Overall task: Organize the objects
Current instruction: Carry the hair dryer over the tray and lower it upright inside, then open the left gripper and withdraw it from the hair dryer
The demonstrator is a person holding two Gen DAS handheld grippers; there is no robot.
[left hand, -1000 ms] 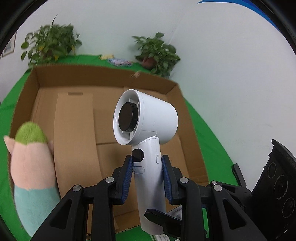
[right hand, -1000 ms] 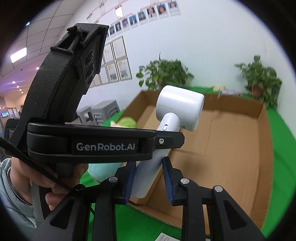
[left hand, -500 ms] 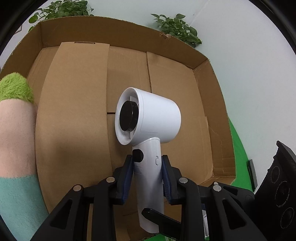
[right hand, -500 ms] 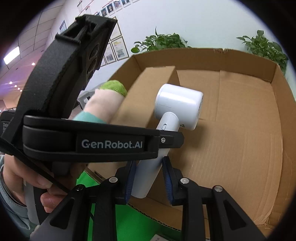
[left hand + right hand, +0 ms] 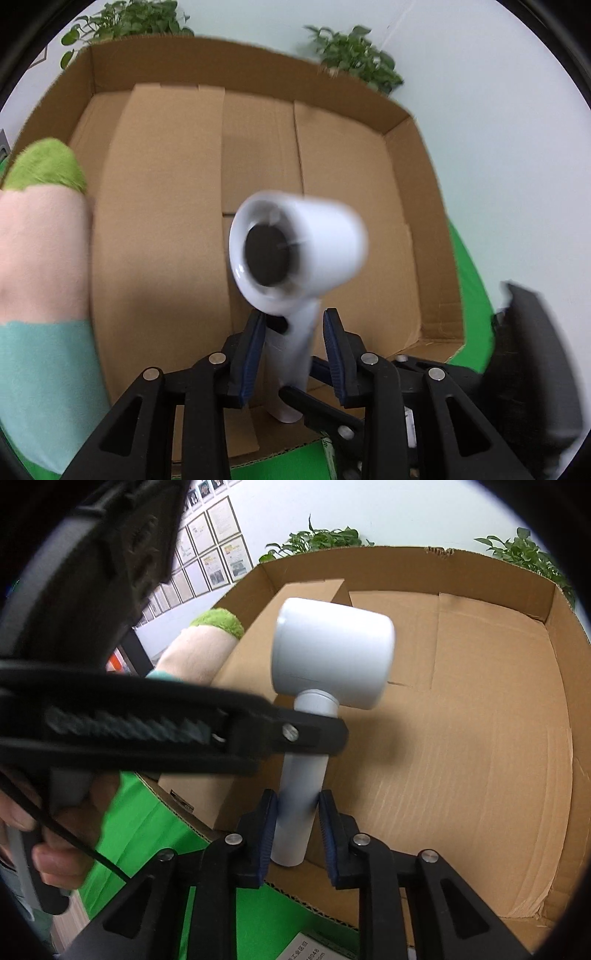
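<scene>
A white handheld fan (image 5: 295, 243) with a round head and a straight handle is over the open cardboard box (image 5: 417, 155). In the left wrist view it is blurred and tilted, and my left gripper (image 5: 293, 354) has its blue pads apart from the handle. In the right wrist view the fan (image 5: 332, 653) stands upright between the pads of my right gripper (image 5: 297, 834), which is shut on the handle's lower part. The left gripper's black finger (image 5: 258, 731) crosses in front of the handle there.
A plush toy (image 5: 40, 266), green, pink and teal, leans at the box's left side. The box floor (image 5: 461, 738) is bare cardboard with a raised flap at the left. Green cloth (image 5: 140, 830) covers the table. Potted plants (image 5: 354, 59) stand behind the box.
The left gripper's pads have spread away from the fan handle. The fan has tipped and blurred in the left view. Both grippers moved a little further over the box.
</scene>
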